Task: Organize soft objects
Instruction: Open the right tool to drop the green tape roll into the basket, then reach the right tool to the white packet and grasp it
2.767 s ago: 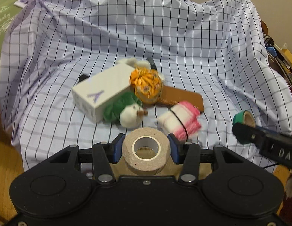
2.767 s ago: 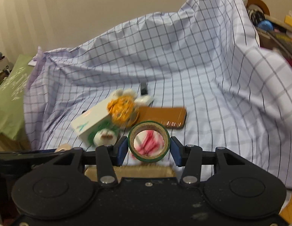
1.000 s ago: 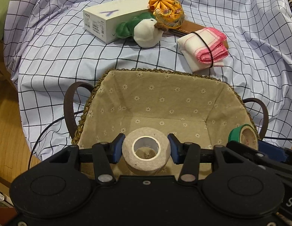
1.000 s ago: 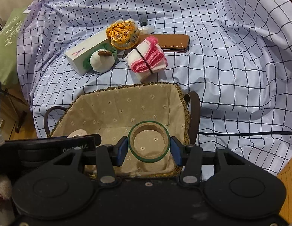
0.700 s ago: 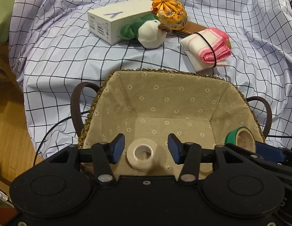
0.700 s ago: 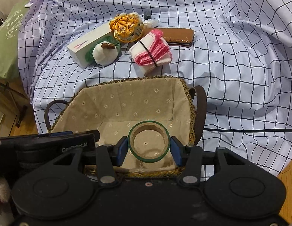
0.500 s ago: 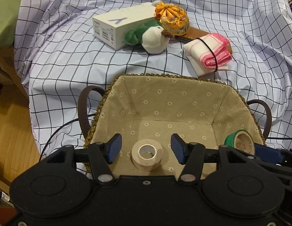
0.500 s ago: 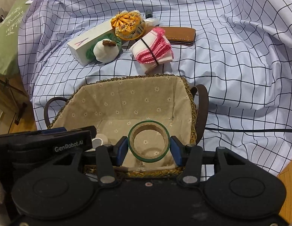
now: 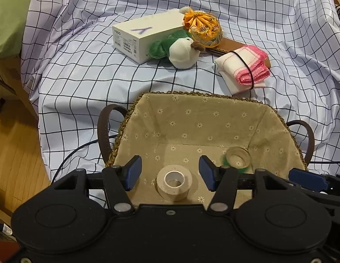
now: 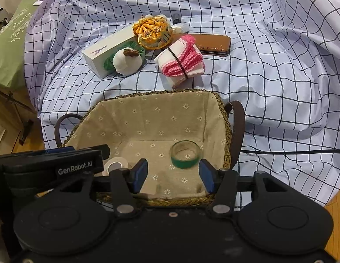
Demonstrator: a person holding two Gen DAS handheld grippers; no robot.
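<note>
A: Your left gripper (image 9: 169,174) and right gripper (image 10: 173,175) have both just spread open, nothing held, right?

B: Yep. The beige tape roll (image 9: 174,182) sits in your fabric-lined wicker basket (image 9: 192,97), with the blurry green tape roll (image 10: 186,154) at its 2 o'clock.

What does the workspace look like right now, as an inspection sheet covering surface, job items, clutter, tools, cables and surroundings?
Surface: checked cloth, rumpled, draped over everything.
Job's things: lined basket holds beige tape roll and green tape roll, the green one blurred. Plush toy, orange pouch and banded pink-edged cloth lie on the cloth beyond the basket.
Clutter: white box, brown case.
Grippers: left tool open, its jaws having just opened, beige roll lying below them; right tool open, its jaws just opening, green roll clear of them.
Cables: black cable on the cloth right of the basket.
Surroundings: green bag, wooden floor.
</note>
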